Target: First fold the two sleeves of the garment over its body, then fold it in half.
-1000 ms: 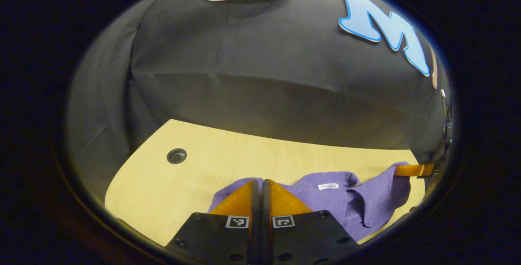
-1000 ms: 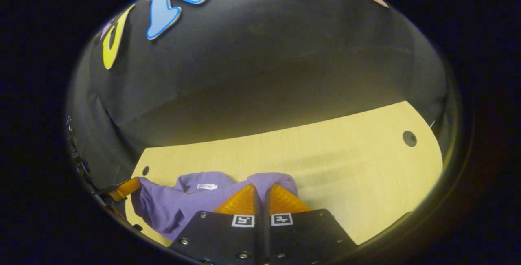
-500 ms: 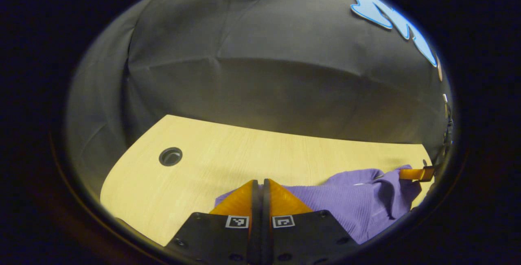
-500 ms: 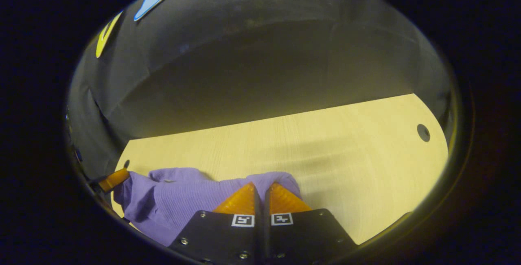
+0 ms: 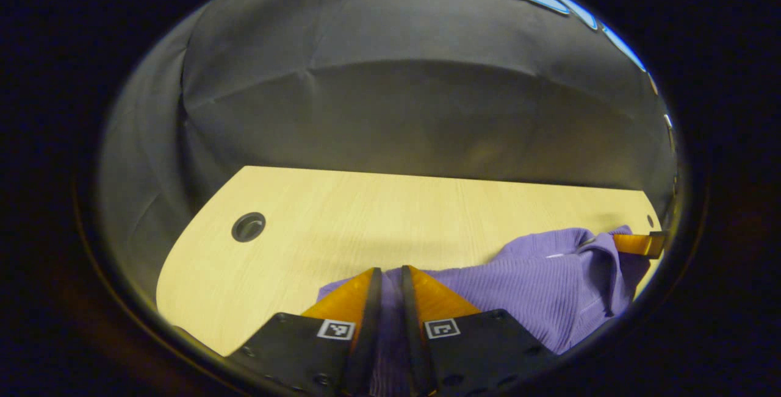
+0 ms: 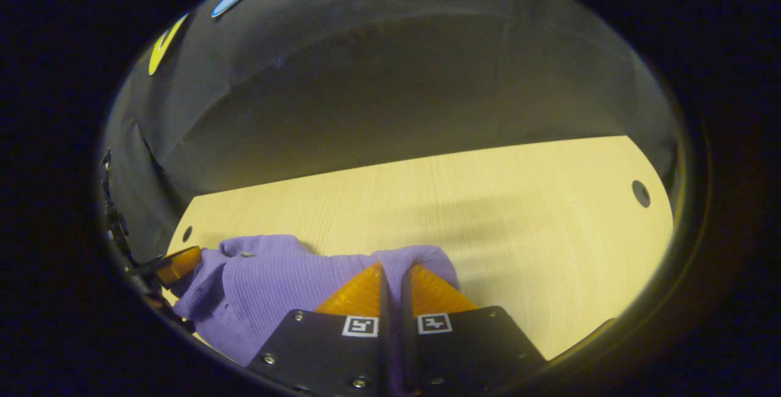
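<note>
Left tongs (image 5: 390, 275) and right tongs (image 6: 393, 272) each clamped on purple garment (image 5: 537, 290), cloth pinched between 2 fingers. Garment bunched between both tongs, low over tabletop (image 5: 366, 214).

Our left gripper (image 5: 391, 276) and right gripper (image 6: 393, 272): translucent orange wedge fingers, black screwed mounts bearing square black-and-white markers.

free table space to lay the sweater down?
Bare wood runs from the purple sweater back to the black cloth wall and out to the table hole; likewise toward the other hole. Crowded at the near edge, where left gripper and right gripper pinch cloth.
</note>
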Tool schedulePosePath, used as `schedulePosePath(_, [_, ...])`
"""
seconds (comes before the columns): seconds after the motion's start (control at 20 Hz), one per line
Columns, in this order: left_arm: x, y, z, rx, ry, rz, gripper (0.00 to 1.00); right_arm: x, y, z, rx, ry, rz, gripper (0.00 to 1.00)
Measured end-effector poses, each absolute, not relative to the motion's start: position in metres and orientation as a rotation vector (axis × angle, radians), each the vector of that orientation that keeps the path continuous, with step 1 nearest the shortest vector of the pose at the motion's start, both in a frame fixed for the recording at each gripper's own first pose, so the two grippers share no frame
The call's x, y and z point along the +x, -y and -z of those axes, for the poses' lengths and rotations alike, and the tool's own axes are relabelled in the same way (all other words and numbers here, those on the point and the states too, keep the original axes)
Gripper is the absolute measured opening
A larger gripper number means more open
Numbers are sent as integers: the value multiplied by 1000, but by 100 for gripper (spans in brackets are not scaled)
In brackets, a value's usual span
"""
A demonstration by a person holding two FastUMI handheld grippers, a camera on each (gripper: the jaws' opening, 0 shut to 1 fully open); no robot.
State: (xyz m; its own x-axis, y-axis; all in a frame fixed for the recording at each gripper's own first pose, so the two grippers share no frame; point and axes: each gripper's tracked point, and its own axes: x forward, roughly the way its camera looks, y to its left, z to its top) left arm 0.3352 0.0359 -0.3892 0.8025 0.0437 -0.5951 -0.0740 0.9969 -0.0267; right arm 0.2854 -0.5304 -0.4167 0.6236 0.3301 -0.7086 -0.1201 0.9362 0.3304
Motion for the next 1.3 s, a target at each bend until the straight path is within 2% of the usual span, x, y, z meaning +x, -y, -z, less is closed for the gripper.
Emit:
schedulePosePath(0.05, [333,-39,388,-45,-638,-67,24,286,532,417,259,-866,-258,10])
schedulePosePath(0.1, [334,-39,388,-39,-639,-74,30,284,535,417,256,-870,-259,19])
schedulePosePath(0.15, [332,-40,389,-34,-642,-83,39,285,537,416,255,-870,-264,22])
schedulePosePath(0.2, [332,-39,389,-31,-645,-87,57,286,540,414,259,-868,-267,25])
schedulePosePath(0.25, [329,-40,389,-34,-653,-85,60,289,547,410,251,-866,-263,43])
schedulePosePath(0.3, [326,-39,388,-39,-664,-79,63,290,550,407,242,-865,-259,49])
schedulePosePath(0.35, [320,-38,384,-40,-685,-73,67,293,559,400,229,-857,-257,64])
schedulePosePath(0.5, [309,-28,373,-47,-685,-42,80,290,550,406,227,-852,-259,66])
schedulePosePath(0.75, [279,-6,344,-38,-668,19,81,293,551,401,227,-828,-273,66])
schedulePosePath(0.8, [270,0,330,-47,-658,26,81,294,550,401,227,-819,-279,63])
schedulePosePath(0.85, [263,5,317,-60,-644,31,81,296,551,399,228,-808,-285,66])
schedulePosePath(0.9, [255,9,301,-74,-628,36,81,298,552,396,226,-793,-290,63])
schedulePosePath(0.95, [248,13,287,-82,-612,41,81,299,553,395,222,-776,-294,66])
schedulePosePath(1.25, [177,20,173,-91,-435,61,81,310,554,370,191,-567,-317,63])
schedulePosePath(1.3, [165,22,156,-91,-409,67,80,310,555,367,191,-531,-317,66])
